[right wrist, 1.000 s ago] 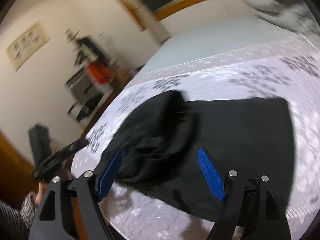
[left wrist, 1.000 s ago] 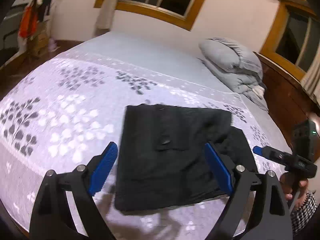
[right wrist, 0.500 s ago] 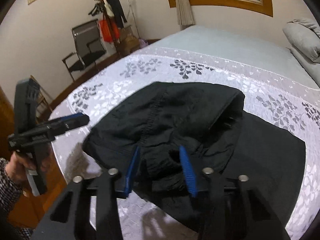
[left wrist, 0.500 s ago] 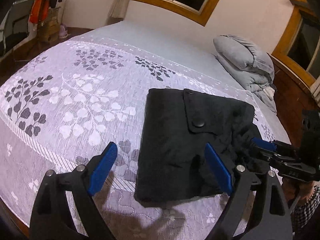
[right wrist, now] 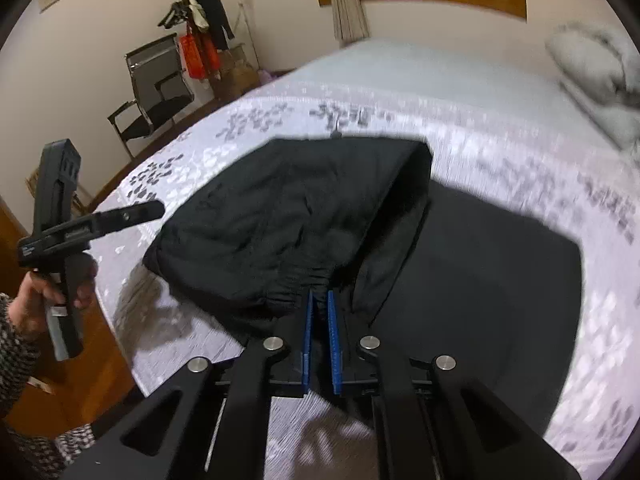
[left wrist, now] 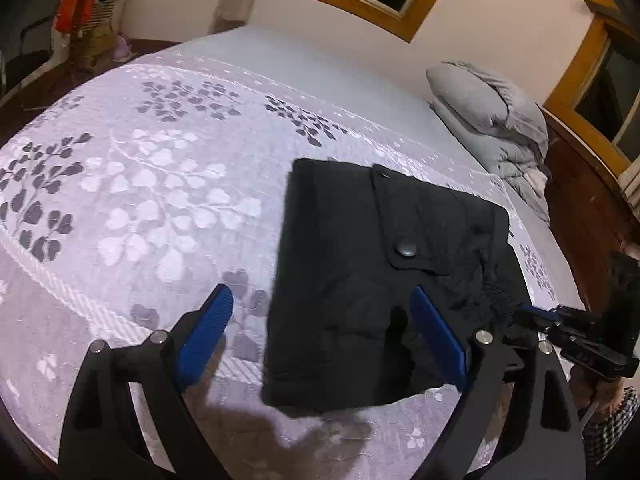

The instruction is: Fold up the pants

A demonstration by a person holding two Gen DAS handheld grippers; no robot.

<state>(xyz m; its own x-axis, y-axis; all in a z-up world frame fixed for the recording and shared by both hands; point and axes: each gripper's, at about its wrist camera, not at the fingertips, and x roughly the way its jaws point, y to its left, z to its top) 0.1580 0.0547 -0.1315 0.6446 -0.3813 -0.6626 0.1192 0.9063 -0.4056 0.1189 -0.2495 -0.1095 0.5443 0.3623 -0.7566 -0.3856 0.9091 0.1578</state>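
Black pants (left wrist: pixel 360 280) lie partly folded on the bed, a pocket flap with a snap button (left wrist: pixel 405 249) facing up. My left gripper (left wrist: pixel 320 328) is open and empty, hovering over the near edge of the pants. My right gripper (right wrist: pixel 319 296) is shut on the gathered waistband of the pants (right wrist: pixel 288 216) and lifts that folded part above the flat layer (right wrist: pixel 480 280). The right gripper also shows in the left wrist view (left wrist: pixel 532 316) at the pants' right edge. The left gripper shows in the right wrist view (right wrist: pixel 132 214), at the left, apart from the pants.
The bed has a white and lilac leaf-patterned cover (left wrist: pixel 140 200). A folded grey quilt (left wrist: pixel 492 120) lies at the far right. A chair (right wrist: pixel 156 92) and a coat rack (right wrist: pixel 200 20) stand beyond the bed's left side. Wooden floor (right wrist: pixel 92 368) borders the near edge.
My right gripper has closed from open onto the pants' waistband and raised it. My left gripper has stayed open and come closer over the pants.
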